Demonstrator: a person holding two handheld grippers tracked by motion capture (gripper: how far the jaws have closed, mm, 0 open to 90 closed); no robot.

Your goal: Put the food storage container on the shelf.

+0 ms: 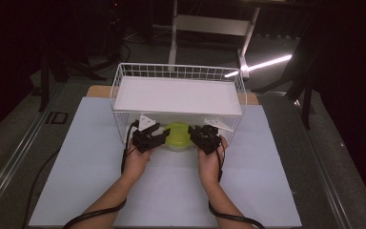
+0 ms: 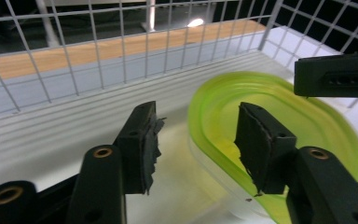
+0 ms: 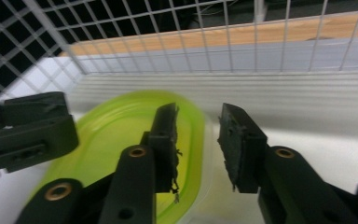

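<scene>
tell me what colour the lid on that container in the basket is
The lid is translucent lime green; it shows best in the left gripper view.

The green lid [image 1: 177, 135] sits half under the white shelf [image 1: 178, 95] in the high view, so its far part is hidden, and the two grippers cover its sides. Whatever container lies under it is too small to make out there. In the left gripper view the lid [image 2: 303, 121] is blurred along its far rim and cut off at the bottom edge (the right jaw also covers part of it). In the right gripper view the lid [image 3: 116, 135] runs off the bottom, its near end behind the jaws.
</scene>
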